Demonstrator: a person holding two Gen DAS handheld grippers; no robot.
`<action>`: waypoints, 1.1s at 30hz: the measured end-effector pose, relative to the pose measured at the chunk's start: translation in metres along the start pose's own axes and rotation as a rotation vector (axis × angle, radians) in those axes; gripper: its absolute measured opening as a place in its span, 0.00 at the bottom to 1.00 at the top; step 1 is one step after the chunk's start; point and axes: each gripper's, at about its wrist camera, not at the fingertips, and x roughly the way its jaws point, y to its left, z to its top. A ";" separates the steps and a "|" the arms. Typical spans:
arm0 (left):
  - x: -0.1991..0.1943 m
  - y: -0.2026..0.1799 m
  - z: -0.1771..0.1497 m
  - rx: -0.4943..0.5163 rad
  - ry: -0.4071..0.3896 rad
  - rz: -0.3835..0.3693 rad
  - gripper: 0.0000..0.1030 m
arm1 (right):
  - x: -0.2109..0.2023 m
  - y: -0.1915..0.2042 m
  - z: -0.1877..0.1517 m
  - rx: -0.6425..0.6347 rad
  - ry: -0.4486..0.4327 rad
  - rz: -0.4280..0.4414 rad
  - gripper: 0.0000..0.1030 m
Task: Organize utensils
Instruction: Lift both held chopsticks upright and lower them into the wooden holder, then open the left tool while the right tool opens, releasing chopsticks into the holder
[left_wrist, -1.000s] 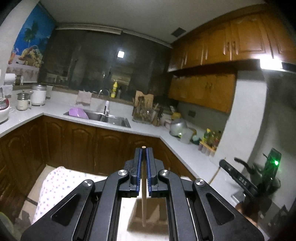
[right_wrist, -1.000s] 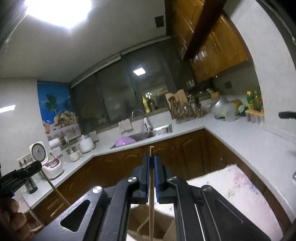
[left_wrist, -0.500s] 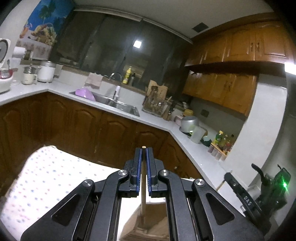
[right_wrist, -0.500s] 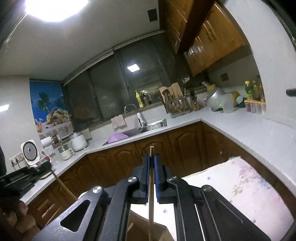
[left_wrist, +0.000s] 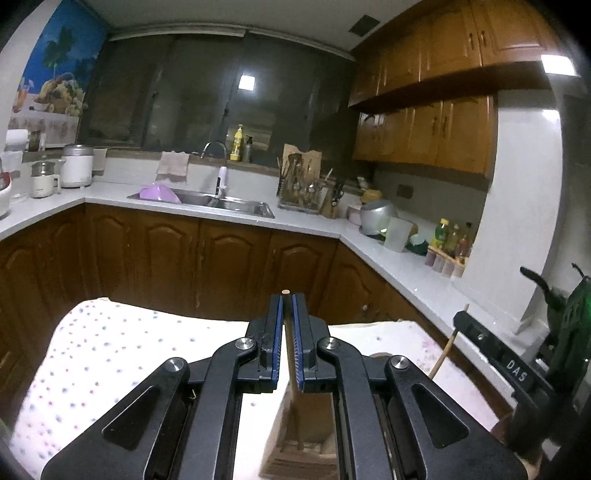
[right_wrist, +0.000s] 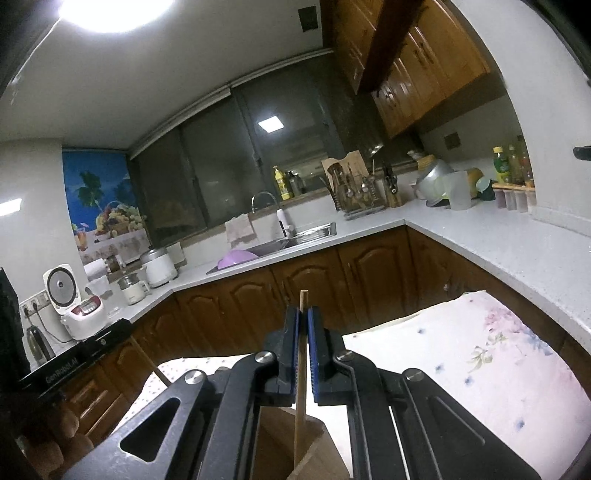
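The kitchen is dim, lit by a blown-out ceiling light that glares at the top of the right wrist view and mirrors as a small square in the dark window. Fisheye bending curves the surface edges; corners vignette black. The cloth near the claws is overexposed.

A home kitchen at night. Brown wooden cabinets run under an L-shaped white countertop, with more cupboards on the wall above. A steel sink with a faucet sits below a dark window. A utensil rack, rice cookers and condiment bottles crowd the counter.
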 end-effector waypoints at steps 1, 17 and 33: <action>0.000 0.002 0.001 -0.002 0.010 0.000 0.05 | 0.000 -0.001 0.000 0.001 0.005 -0.003 0.05; 0.004 0.013 0.003 -0.032 0.068 0.005 0.34 | 0.007 -0.010 0.001 0.049 0.112 0.035 0.12; -0.061 0.042 -0.033 -0.105 0.132 0.087 0.92 | -0.052 -0.014 -0.011 0.111 0.132 0.114 0.90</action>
